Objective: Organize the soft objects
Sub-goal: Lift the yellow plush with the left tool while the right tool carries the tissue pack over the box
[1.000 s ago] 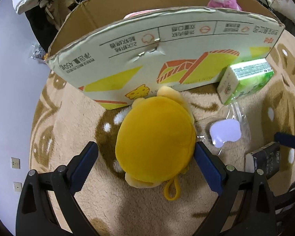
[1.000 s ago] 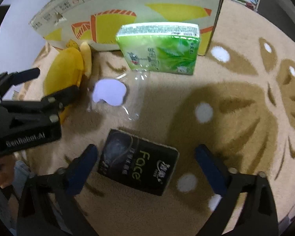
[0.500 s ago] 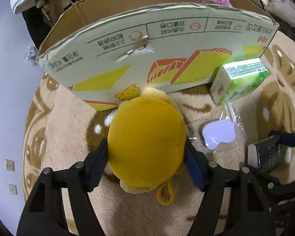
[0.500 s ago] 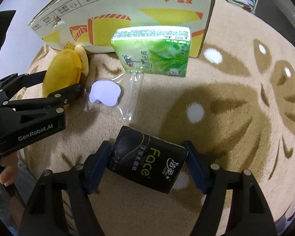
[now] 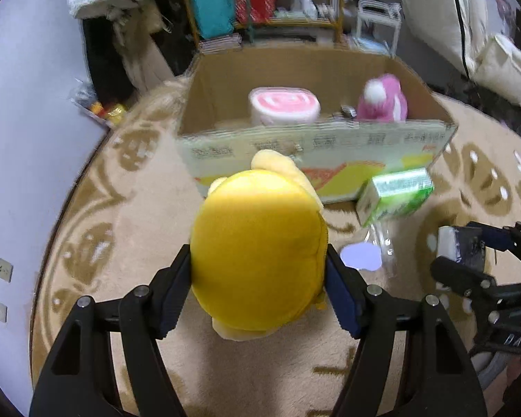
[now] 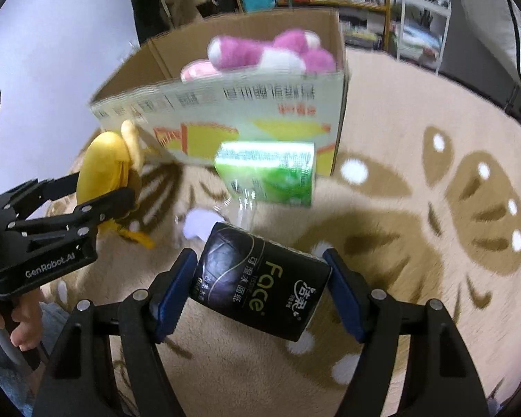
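My left gripper (image 5: 258,285) is shut on a round yellow plush toy (image 5: 257,257) and holds it above the rug, in front of the open cardboard box (image 5: 316,146). My right gripper (image 6: 260,288) is shut on a black tissue pack (image 6: 260,285) marked "Face", also lifted off the rug. The box holds a pink rolled towel (image 5: 283,106) and a pink-and-white plush (image 5: 382,99). A green tissue pack (image 5: 396,194) lies on the rug against the box front. In the right wrist view the left gripper (image 6: 97,191) with the yellow plush (image 6: 104,166) is at the left.
A clear plastic bag with a pale purple item (image 5: 361,257) lies on the beige patterned rug (image 6: 434,243) between the grippers. A shelf with bags and a white rack (image 5: 378,17) stand behind the box. A wall (image 5: 24,121) is at the left.
Both grippers closed on their objects, the left on the yellow plush and the right on the black tissue pack, and lifted them off the rug. The box interior has come into view.
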A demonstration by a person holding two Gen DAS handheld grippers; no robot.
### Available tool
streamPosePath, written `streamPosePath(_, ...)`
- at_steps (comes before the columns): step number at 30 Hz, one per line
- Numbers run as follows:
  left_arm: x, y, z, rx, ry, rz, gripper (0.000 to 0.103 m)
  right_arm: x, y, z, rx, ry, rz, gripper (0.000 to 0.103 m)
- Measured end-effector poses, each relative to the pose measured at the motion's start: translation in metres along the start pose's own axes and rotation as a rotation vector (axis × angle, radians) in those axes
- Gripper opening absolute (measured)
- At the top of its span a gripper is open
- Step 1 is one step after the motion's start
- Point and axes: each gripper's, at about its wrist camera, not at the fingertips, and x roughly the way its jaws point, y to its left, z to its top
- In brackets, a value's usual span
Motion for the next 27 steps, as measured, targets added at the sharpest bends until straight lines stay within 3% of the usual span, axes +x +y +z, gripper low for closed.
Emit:
streamPosePath(6,-0.049,0.007,0.000,-0.037,-0.151,0.052,0.070,-0.034,-0.004,0.007,0.001,-0.131,0.029,0.078)
streamPosePath(13,-0.097,0.016,0.005,-0.076,-0.311,0.111,0.071,-0.089,0.009,0.013,-0.062,-0.352,0.031,0.078)
streamPosePath(21,-0.144,0.022,0.011,-0.116,-0.471,0.152,0.071,-0.128,0.025,0.018,-0.094,-0.486,0.008,0.078)
streamPosePath(27,-0.159,0.022,0.022,-0.122,-0.552,0.130,0.071,-0.156,0.037,0.031,-0.116,-0.573,0.013,0.078)
